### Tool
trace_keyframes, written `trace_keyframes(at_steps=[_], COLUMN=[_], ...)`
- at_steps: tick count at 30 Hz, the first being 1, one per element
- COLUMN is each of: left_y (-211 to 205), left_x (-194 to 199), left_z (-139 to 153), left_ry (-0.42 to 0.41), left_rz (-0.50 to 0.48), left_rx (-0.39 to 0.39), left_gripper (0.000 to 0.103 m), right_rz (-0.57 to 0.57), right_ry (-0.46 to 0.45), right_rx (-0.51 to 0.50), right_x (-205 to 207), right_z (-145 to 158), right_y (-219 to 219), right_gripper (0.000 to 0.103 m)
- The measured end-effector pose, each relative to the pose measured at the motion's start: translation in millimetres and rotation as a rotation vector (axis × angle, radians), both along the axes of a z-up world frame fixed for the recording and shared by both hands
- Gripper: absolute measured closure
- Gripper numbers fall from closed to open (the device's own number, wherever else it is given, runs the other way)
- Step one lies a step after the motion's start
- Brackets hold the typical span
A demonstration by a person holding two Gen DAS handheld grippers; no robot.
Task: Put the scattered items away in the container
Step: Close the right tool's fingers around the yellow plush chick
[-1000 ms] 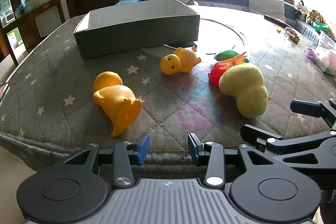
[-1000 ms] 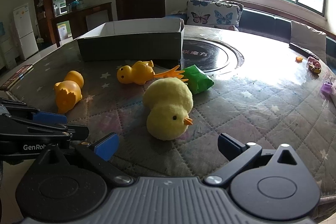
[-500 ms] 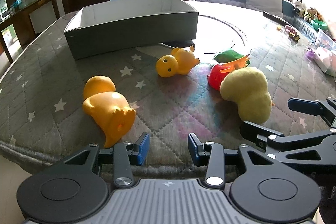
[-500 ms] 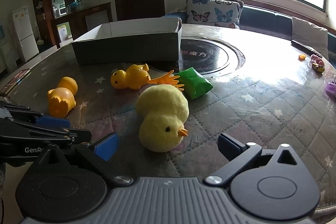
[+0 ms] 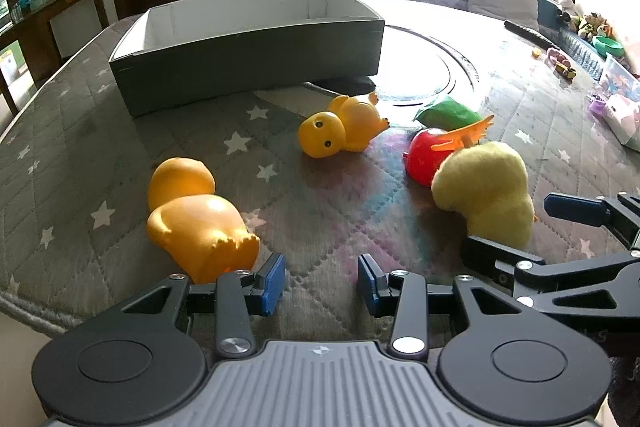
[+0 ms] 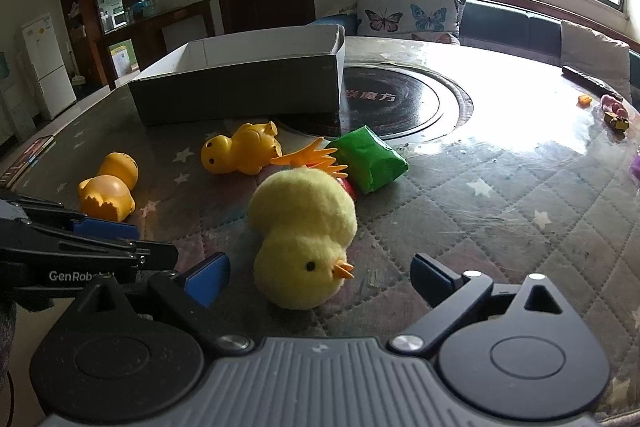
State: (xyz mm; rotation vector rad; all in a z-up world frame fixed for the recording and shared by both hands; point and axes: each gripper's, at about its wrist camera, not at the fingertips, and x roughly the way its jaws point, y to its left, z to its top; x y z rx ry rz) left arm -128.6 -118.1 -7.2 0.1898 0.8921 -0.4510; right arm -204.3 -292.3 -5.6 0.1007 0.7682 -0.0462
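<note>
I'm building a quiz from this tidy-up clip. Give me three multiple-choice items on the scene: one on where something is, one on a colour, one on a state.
1. Where does the plush chick lie?
A. in the box
B. on the table just ahead of the right gripper
C. on the sofa

2. What colour is the soft packet beside the chick's orange feet?
A. green
B. blue
C. white

3. How is the right gripper?
A. shut on the chick
B. shut on nothing
C. open

Answers:
1 B: the chick rests on the quilted table in front of the fingers.
2 A: it is plainly green.
3 C: the fingers stand wide apart, holding nothing.
</note>
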Motion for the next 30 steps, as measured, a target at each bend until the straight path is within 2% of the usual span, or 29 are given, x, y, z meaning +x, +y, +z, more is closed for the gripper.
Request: trace_keyframes(at_steps=[10,18,24,30], left_y=[2.4,0.8,-8.4,-26.9], left_x=[12.9,16.4,21.1,26.7], left_z=[2.5,21.6,32.7,41.0], left_ry=[0.022,-0.005,0.016,0.037], left_rz=[-0.013,-0.076,-0.15,-0.225], left_rx=[-0.034,-0.124,-0.211,-0.264], left_gripper=[0.06,0.06,0.06,0.06], right_rz=[0.007,0.031,0.045,0.061], right_ry=[0.011,0.005,-0.004,-0.013], right_rx=[0.014,0.025,0.044,0.072], right_x=[6.0,8.7,13.7,16.1], right_z=[-2.9,-4.4,-4.7,-1.7], right_y=[-7.5,-6.6,-6.9,-8.8], right_gripper=[0.004,0.006,0.014,0.03])
